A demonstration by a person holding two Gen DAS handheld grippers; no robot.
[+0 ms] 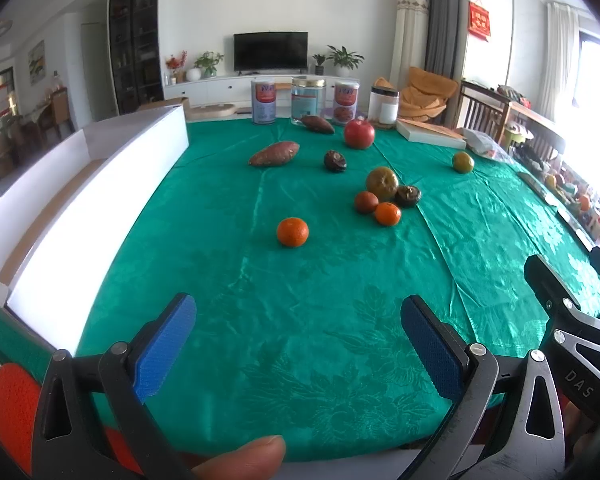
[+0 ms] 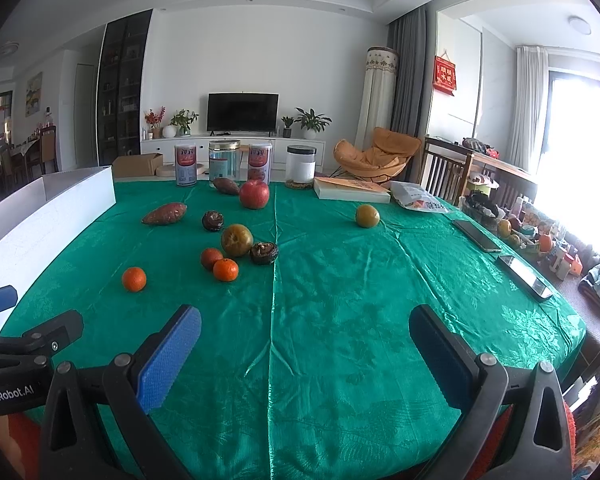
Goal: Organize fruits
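On the green tablecloth [image 1: 300, 280] lie a lone orange mandarin [image 1: 292, 232] [image 2: 134, 279], a cluster of a second mandarin [image 1: 387, 213] [image 2: 225, 269], a darker red-orange fruit [image 1: 366, 202], a brownish-green fruit [image 1: 381, 181] [image 2: 237, 240] and a dark wrinkled fruit [image 1: 407, 196]. Farther back are a red apple [image 1: 359, 133] [image 2: 254, 194], two sweet potatoes [image 1: 274, 153] [image 1: 318, 124] and a green-yellow fruit [image 1: 463, 162] [image 2: 367, 216]. My left gripper [image 1: 298, 324] and right gripper [image 2: 305, 332] are open and empty over the near table edge.
A long white open box [image 1: 100, 168] [image 2: 48, 208] stands along the table's left side. Cans and jars [image 1: 308, 100] line the far edge, beside a flat white box [image 1: 430, 134]. Two phones [image 2: 524, 276] lie at the right edge.
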